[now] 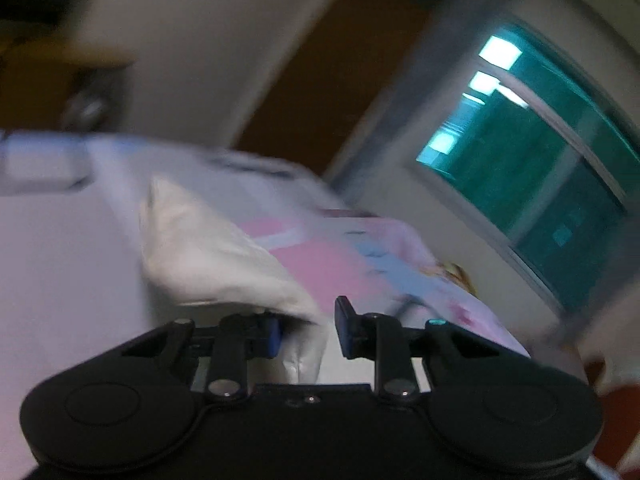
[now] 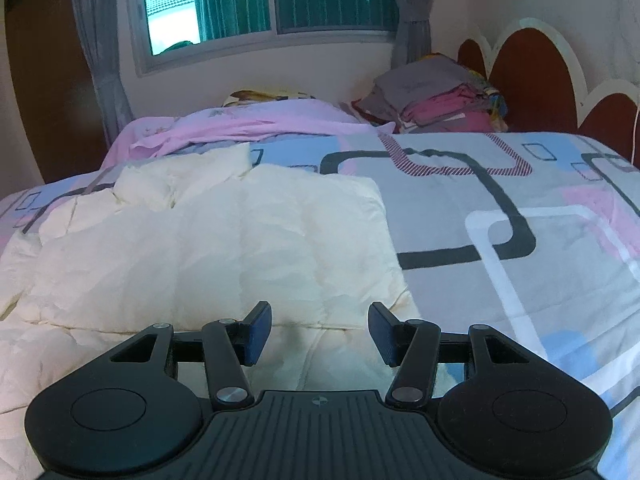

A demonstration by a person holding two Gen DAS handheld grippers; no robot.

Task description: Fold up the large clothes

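Jacket: cream, quilted and puffy, spread over the left part of the bed.
Bed cover: smooth printed cloth, rounded rectangles in grey, pink, blue.
Left gripper: fingers grasping a cream fold of the jacket; view blurred.
Right gripper: fingers released, apart above the jacket's near edge.
Far corner: stack of folded clothes.

The left gripper is a matte black plastic rig: two round discs flank a ribbed centre plate, and silver rivets pin slim black linkage bars outward from that plate. Its fingers are short black blocks faced with blue pads. The right gripper has the same build, with a small round black-and-white crosshair marking on the ribbed plate's front edge, triangular cut-outs in the arms beside the discs, and blue-padded fingers.
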